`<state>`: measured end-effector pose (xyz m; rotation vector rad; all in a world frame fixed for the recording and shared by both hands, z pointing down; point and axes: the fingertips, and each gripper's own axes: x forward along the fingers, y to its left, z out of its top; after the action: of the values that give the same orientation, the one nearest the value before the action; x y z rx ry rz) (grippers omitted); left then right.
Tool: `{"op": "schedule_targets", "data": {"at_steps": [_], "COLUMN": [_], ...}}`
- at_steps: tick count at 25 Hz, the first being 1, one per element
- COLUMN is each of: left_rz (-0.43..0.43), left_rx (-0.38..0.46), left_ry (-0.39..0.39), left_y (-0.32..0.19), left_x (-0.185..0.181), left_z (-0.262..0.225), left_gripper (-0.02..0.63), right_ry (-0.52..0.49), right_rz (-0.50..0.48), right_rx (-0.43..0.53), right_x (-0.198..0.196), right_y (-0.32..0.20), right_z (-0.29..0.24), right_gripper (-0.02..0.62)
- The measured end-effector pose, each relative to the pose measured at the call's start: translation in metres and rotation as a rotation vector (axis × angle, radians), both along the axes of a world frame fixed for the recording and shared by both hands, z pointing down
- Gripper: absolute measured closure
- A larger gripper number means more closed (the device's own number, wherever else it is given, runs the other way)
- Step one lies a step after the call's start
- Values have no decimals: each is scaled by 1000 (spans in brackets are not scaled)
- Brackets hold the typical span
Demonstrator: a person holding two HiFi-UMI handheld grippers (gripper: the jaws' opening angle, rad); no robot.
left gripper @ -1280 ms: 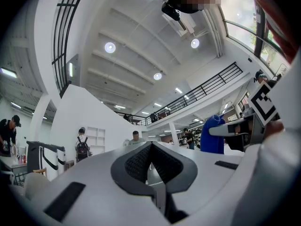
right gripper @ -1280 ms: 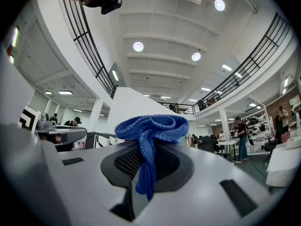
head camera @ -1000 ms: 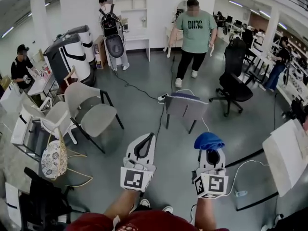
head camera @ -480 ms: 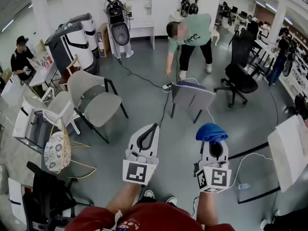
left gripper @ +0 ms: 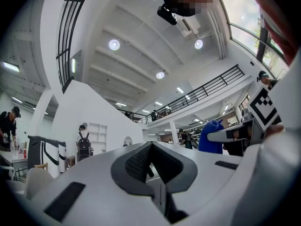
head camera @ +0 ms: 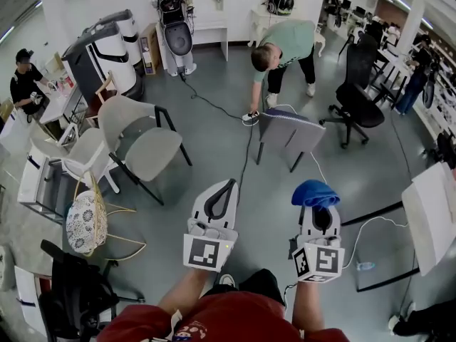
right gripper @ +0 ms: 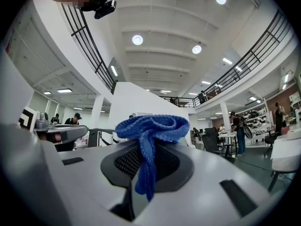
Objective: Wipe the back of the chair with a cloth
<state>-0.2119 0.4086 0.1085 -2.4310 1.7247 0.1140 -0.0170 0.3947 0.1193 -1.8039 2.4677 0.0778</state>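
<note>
Blue knit cloth (head camera: 315, 193) is bunched in the right gripper's (head camera: 315, 206) clenched jaws, one tail hanging down between them. The grey, dark-legged chair (head camera: 288, 135) stands well apart at 12 o'clock, nearer that gripper, its back running 9 to 3. The left gripper (head camera: 226, 186) is closed on nothing.

1. The right gripper (right gripper: 149, 150) has its jaws clamped on the blue cloth (right gripper: 151, 126).
2. The cloth bunches up above the jaw tips, and one strand hangs down between them.
3. Over at the left edge, there's the left gripper (right gripper: 61, 134).
4. Round ceiling lights (right gripper: 137, 40) glow high above.
</note>
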Motion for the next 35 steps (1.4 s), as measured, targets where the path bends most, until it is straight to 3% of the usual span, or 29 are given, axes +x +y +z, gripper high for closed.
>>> {"op": "schedule_targets", "data": {"at_steps": [11, 26, 35], "left_rz": [10, 12, -31], "left_rx": [-35, 5, -24], "left_ry": [-13, -74, -82], "left_y": [-66, -248, -346], "left_x": [3, 50, 83], "left_z": [22, 21, 27], "left_gripper": [592, 592, 592], "right_ry": [-17, -36, -54], "right_rz": [19, 39, 2], "right_rx": [-33, -53, -86], "right_x": [5, 57, 92], "right_y": [-63, -240, -344], "right_z": [24, 39, 48], "right_gripper": [532, 532, 532]}}
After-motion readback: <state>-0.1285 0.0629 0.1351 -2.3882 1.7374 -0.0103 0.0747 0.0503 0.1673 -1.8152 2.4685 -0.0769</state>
